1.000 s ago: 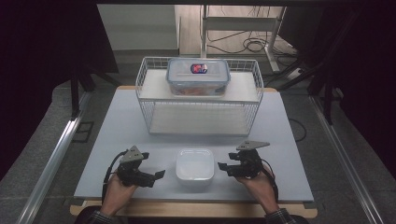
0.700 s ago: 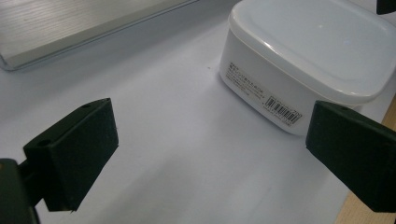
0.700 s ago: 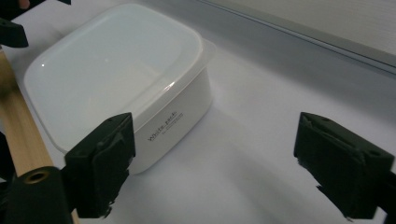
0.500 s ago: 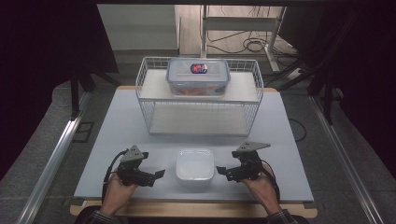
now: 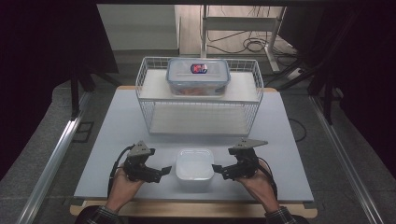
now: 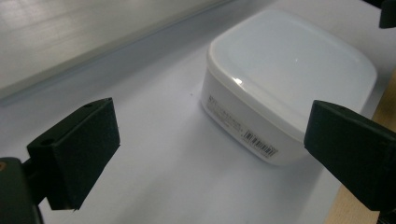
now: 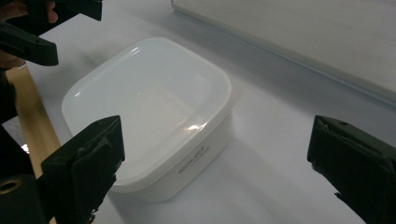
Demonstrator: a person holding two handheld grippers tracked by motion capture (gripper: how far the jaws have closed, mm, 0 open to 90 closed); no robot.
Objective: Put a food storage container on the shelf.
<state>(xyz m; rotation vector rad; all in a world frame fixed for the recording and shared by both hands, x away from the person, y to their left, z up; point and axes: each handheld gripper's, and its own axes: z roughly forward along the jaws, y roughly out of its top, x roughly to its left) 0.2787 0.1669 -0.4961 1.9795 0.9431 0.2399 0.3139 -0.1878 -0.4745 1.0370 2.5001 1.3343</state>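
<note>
Your right tool (image 5: 218,168) has just spread its jaws wide, and like the open left tool (image 5: 161,171) it flanks the ungrasped white lidded container (image 5: 194,168) near the table's (image 5: 121,140) front edge.

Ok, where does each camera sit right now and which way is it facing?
High view: above the person's side of the table, looking forward and down; shows the wire rack, forearms and both hand-held grippers.
Left gripper view: rides the left hand-held gripper, looking along its open jaws at the white lidded container.
Right gripper view: rides the right hand-held gripper, jaws just opened and empty, facing the container from the opposite side.
Shared: the white lidded container.
</note>
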